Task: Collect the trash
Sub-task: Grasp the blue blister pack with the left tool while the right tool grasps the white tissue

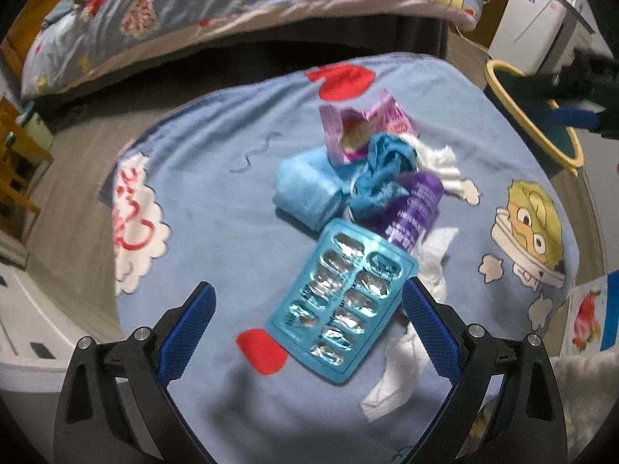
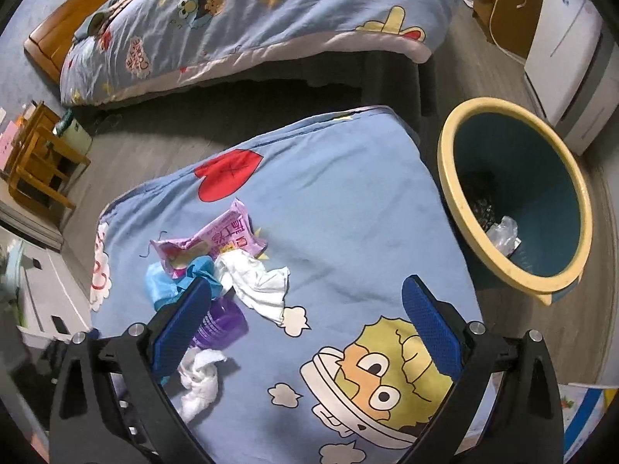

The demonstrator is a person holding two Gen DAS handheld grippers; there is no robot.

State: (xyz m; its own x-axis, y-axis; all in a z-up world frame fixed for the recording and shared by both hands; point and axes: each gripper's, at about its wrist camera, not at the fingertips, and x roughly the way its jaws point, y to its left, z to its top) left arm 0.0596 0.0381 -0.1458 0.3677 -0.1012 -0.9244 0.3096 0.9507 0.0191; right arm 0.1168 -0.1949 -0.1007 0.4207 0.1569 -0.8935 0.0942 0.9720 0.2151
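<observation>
Floor: you stand over a grey wood-grain plank floor (image 2: 445,77).
Near surface: a light-blue cartoon-print cloth (image 2: 348,201) covers the surface in front of you.
Bed: ahead of you lies a bed under a matching blue cartoon quilt (image 2: 251,11), with an orange wooden frame (image 2: 58,27) on its left.
Left: you see a small wooden stool (image 2: 35,166).
Right: a white boxy appliance (image 2: 561,58) stands by a brown wooden cabinet (image 2: 506,11).
</observation>
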